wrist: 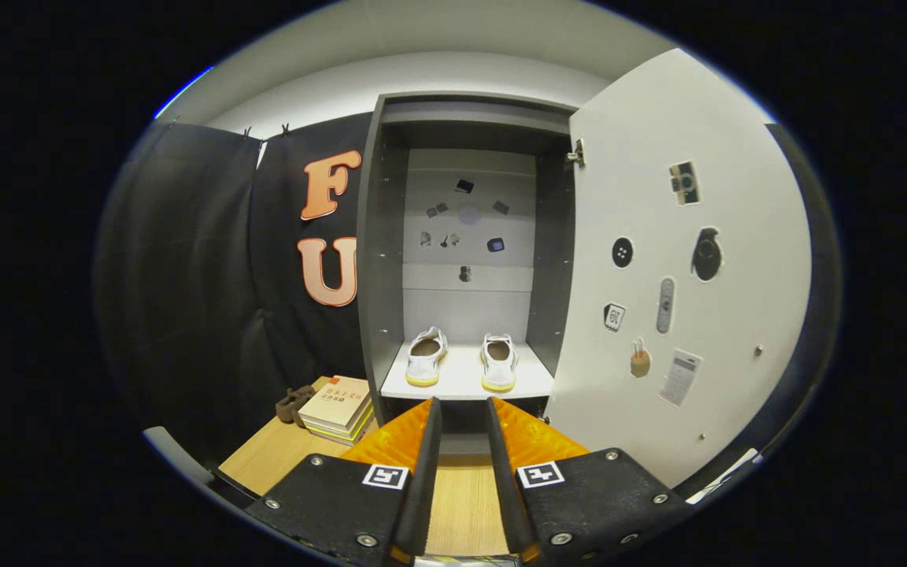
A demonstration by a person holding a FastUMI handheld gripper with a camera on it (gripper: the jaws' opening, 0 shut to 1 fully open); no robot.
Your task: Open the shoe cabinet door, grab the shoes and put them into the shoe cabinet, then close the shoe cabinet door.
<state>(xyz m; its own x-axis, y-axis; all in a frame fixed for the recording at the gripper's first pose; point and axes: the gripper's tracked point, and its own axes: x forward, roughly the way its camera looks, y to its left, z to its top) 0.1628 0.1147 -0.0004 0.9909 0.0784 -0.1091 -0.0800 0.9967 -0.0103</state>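
The grey shoe cabinet stands straight ahead with its white door swung open to the right. On its white shelf sit two white shoes with yellow soles, the left shoe and the right shoe, side by side with heels toward me. My gripper is held back from the cabinet, just below the shelf's front edge. Its fingers stand a little apart with nothing between them.
A stack of books lies on the wooden table left of the cabinet, with a small brown object beside it. Stickers dot the inside of the door and the cabinet's back wall. Black cloth hangs on the left.
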